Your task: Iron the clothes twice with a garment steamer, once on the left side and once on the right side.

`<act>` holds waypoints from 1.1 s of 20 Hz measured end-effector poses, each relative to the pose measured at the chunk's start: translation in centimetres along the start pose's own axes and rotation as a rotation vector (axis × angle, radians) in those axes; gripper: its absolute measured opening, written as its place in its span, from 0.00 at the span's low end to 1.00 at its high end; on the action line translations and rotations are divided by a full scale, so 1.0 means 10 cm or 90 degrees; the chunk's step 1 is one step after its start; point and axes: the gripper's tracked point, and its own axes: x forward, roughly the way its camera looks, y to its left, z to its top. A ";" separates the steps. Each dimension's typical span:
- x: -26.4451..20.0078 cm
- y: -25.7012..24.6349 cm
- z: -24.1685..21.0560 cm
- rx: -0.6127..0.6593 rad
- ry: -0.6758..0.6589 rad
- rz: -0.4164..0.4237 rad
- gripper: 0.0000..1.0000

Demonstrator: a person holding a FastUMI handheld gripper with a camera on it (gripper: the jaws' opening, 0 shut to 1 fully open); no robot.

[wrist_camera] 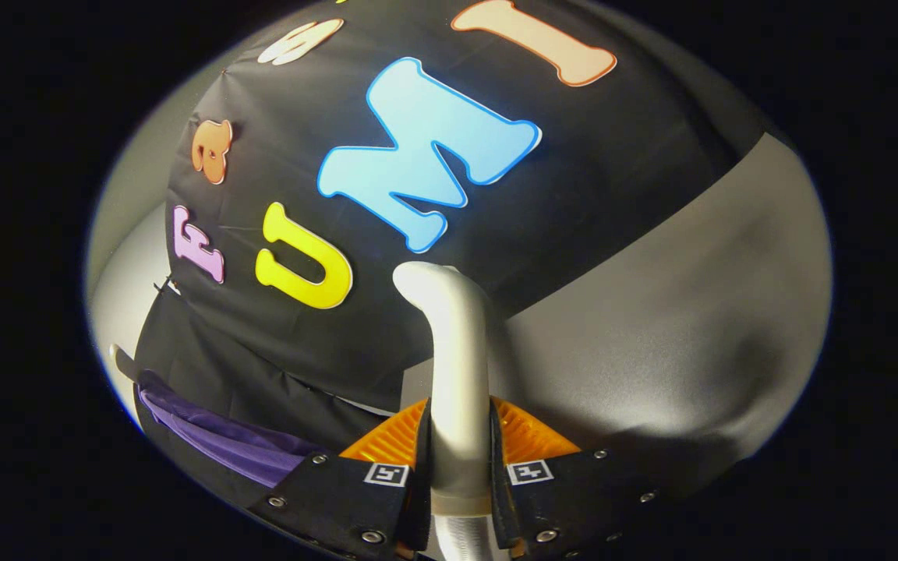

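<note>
Garment steamer handle (458, 366), rigid, smooth, likely slippery, stood lower centre, clamped between both fingers of the gripper (458, 460) at mid-shaft, a sound hold; purple garment (223, 440), soft and limp, hung lower left.

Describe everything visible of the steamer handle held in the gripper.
The steamer handle is a smooth, pale grey-white tube, plastic by its look, that rises between the fingers and bends over at its rounded top. Below the grip it meets a ribbed hose. The gripper is shut on it, both fingers pressing its sides. Beyond it hangs the booth's black cloth; the purple garment lies off to its left, apart.
</note>
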 end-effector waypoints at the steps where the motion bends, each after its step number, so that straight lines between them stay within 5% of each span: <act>1: -0.10 0.04 -0.04 -0.023 -0.021 -0.010 0.31; 4: -0.44 0.07 -0.06 -0.109 -0.129 -0.055 0.31; 22: -1.96 0.92 -1.78 -0.286 -0.402 -0.077 0.31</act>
